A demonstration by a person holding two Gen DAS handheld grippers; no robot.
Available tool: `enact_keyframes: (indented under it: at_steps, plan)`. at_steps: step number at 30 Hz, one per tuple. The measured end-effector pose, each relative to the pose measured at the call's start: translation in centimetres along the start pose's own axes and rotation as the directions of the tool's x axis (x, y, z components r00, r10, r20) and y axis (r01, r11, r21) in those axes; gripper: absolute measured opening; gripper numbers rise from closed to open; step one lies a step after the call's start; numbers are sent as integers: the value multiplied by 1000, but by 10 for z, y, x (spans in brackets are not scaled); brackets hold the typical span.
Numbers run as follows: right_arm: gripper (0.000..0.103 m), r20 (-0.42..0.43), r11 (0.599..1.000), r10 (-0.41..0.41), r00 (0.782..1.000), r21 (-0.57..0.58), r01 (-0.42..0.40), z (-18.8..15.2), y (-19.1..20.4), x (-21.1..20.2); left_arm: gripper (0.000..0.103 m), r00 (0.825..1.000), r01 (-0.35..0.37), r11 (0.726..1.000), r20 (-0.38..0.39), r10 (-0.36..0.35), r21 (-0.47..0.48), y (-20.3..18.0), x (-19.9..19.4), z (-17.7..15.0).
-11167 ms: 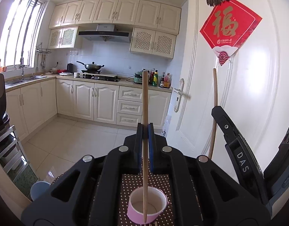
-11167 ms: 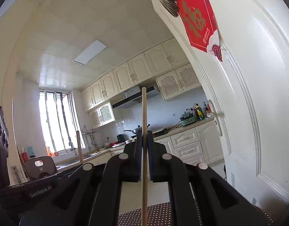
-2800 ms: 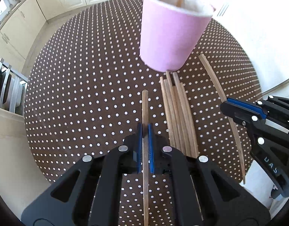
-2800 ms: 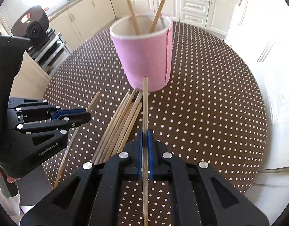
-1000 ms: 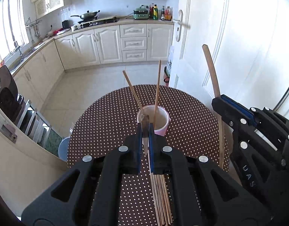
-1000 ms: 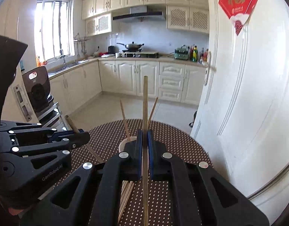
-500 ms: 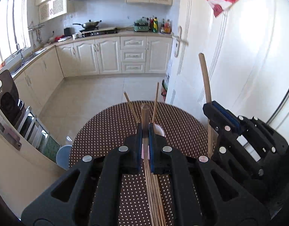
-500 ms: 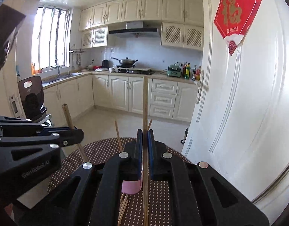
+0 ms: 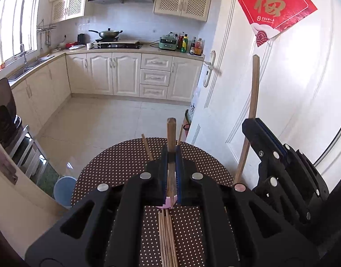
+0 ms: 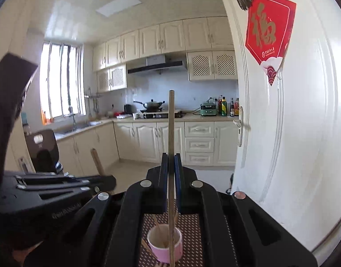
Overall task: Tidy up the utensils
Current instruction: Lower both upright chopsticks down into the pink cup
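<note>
Both claws have risen, each clamping a round wooden chopstick (image 10: 171,133).

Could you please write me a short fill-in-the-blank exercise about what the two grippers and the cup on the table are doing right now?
1. Each gripper is shut on one wooden ____.
2. The cup on the dotted table is ____ in colour.
3. Already standing inside the cup are ____ chopsticks.
4. Loose chopsticks lie in a bundle on the ____.

Missing words: chopstick; pink; two; table
</note>
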State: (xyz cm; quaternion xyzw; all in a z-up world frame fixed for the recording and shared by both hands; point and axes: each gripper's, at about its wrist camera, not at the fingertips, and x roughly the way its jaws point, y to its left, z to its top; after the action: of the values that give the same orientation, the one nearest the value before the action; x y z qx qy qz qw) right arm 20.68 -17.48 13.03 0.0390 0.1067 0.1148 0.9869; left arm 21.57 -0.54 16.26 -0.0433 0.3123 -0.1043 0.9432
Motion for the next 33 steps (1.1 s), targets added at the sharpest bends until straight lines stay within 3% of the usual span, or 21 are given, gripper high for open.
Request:
enact_keyframes:
  at_steps: [11,24,33]
  plan:
    - [4,9,997,-4,1000,82,3,-3,-16,39,7,999,-23,1000,46,24,-12,11,21,21]
    - [4,-11,989,-20,1000,146,21,-27,-27,76,7,999,-41,999,-31,40,-35,23,79,12]
    - [4,-37,983,-18,999,184,25,-41,-34,103,7,995,-20,998,-101,13,-65,39,114,0]
